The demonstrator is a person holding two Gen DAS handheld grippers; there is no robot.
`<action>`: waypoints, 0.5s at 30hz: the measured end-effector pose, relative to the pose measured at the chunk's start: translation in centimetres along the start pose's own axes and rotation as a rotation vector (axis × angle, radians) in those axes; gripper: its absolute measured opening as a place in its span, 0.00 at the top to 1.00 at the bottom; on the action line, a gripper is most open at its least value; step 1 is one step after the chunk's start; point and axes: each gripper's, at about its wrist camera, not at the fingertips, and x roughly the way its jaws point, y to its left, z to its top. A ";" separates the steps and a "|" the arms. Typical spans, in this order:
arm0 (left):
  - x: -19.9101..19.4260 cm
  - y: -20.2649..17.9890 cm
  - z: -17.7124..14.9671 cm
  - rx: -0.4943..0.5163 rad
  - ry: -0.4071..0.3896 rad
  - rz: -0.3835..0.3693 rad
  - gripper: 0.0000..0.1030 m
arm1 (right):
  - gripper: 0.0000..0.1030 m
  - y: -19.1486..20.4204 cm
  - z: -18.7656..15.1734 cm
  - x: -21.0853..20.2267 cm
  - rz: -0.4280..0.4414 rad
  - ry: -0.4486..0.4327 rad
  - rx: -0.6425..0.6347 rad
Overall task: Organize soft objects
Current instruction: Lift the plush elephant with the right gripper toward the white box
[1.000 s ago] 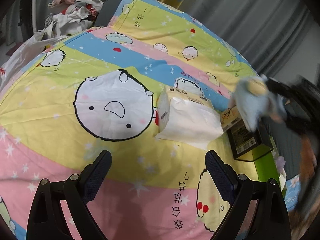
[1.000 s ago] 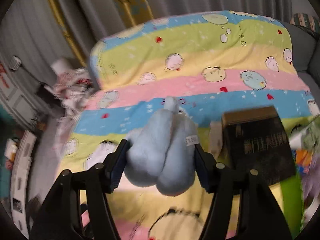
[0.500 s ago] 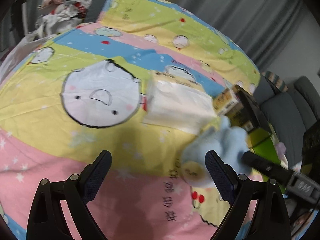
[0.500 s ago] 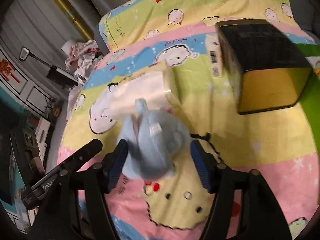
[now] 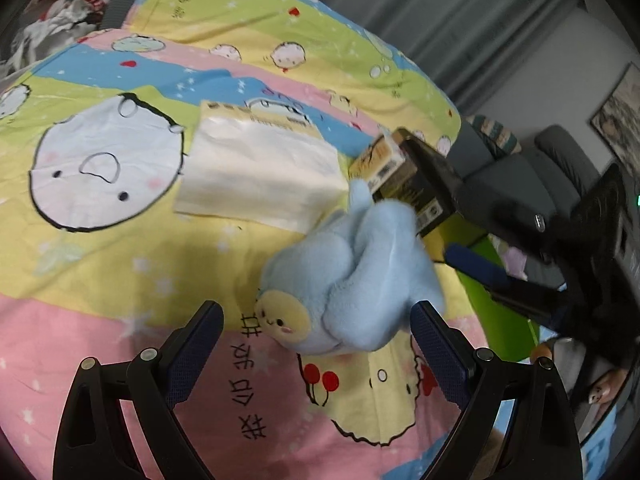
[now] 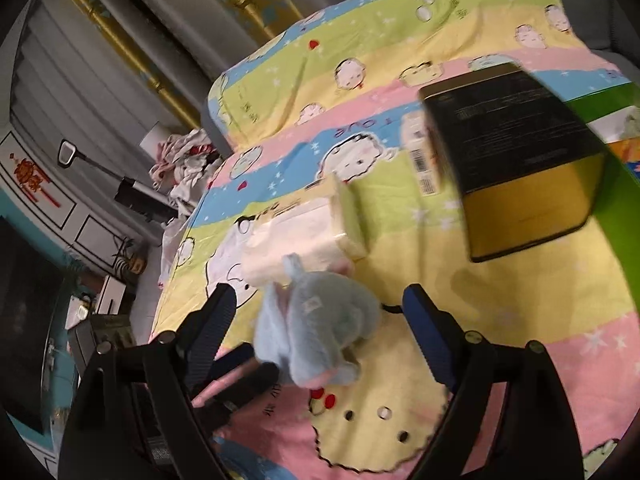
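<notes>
A light blue plush toy [image 5: 352, 280] with a yellow face is seen lying on the cartoon-print bedsheet [image 5: 100, 264], on the yellow stripe at the edge of the pink one. In the left wrist view it sits just ahead of the left gripper [image 5: 316, 340], nearer that gripper's right finger than its left. The left gripper's jaws are spread wide and nothing is held between them.

In the right wrist view the same toy [image 6: 320, 324] lies between the fingers of the right gripper [image 6: 320, 328]. Those jaws are also spread; a gap is visible on each side of the toy, so it is not clamped. Motion blur is noted over the toy in this view.

Just beyond the toy, touching or nearly touching it, a soft pack of tissues [image 5: 256, 176] is recorded, lying flat on the sheet. To the far right of the pack a black-and-gold box [image 6: 516, 156] stands on the sheet, with a smaller yellow carton [image 5: 380, 160] against its left side. A heap of clothes [image 6: 184, 164] is seen past the far left edge of the bed.
</notes>
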 end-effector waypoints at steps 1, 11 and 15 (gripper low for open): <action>0.3 0.0 -0.1 -0.003 0.003 -0.003 0.08 | 0.17 0.2 0.0 0.8 0.004 0.013 0.000; 2.2 0.7 -0.1 -0.008 0.025 -0.019 0.33 | 0.38 0.7 -0.1 6.1 -0.083 0.123 -0.076; 2.9 0.3 -0.2 -0.001 0.017 -0.020 0.37 | 0.41 0.1 0.0 5.5 -0.053 0.129 -0.065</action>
